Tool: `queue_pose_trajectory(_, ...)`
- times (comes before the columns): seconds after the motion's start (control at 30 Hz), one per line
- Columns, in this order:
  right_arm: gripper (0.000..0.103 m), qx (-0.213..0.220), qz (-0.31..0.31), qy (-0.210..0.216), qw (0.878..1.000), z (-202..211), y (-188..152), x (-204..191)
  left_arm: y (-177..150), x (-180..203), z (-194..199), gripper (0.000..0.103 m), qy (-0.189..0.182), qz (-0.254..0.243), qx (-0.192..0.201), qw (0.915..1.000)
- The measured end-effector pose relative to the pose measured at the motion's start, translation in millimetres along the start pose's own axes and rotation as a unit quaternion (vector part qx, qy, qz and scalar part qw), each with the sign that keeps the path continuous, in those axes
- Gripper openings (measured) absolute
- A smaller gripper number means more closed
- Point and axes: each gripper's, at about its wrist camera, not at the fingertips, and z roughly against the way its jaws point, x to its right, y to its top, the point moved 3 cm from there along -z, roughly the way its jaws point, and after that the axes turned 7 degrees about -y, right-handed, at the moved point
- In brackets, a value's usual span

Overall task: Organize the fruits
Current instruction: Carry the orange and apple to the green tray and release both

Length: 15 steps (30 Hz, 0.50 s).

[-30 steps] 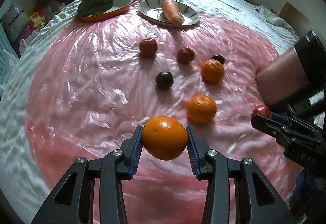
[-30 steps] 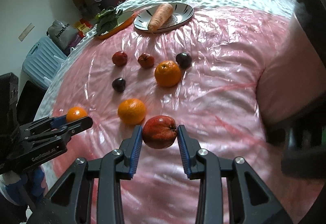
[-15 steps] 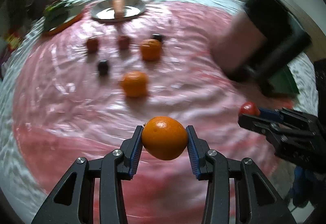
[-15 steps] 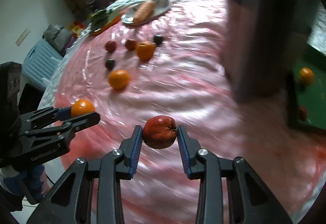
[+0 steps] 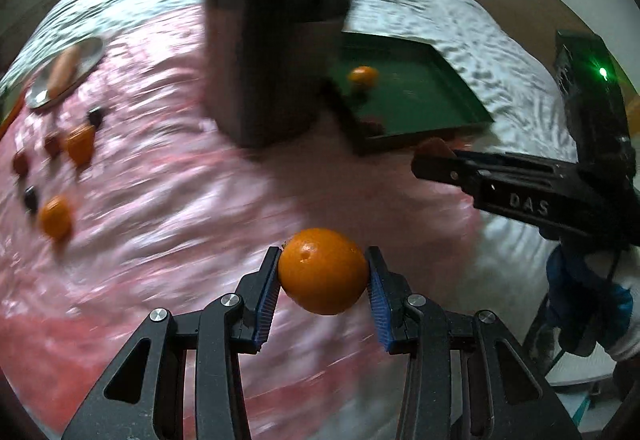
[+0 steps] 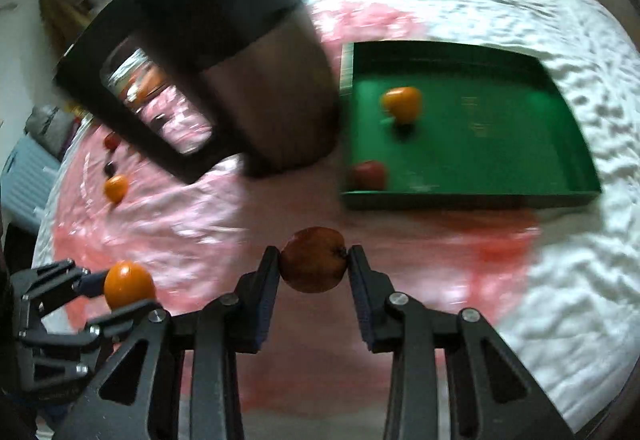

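The bed [image 6: 540,280] carries a green tray [image 6: 480,144] at two o'clock, holding two fruits. Left tongs [image 5: 323,272] are clamped on an orange [image 5: 323,270]; right tongs [image 6: 313,260] grip a red fruit [image 6: 313,259]. Both fruits look light, firm, and round enough to slip; holds sit across the widest part.

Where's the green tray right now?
In the right wrist view the green tray sits upper right on the white sheet, past the held red fruit, with an orange inside.
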Motion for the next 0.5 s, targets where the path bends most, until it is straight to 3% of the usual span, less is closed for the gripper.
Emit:
queue_pose_trajectory(0.23, 0.047, 0.020, -0.031, -0.024, 0.999, -0.4, 17.1, 72.5, 41.6, 46.6, -41.0, 0.036, -0.014, -0.017, 0.009, 0.9997)
queue_pose_trajectory(0.5, 0.047, 0.044, -0.044, -0.047, 0.997, -17.6, 47.4, 144.5, 94.8, 70.1, -92.7, 0.036, -0.003, -0.015, 0.030, 0.9994)
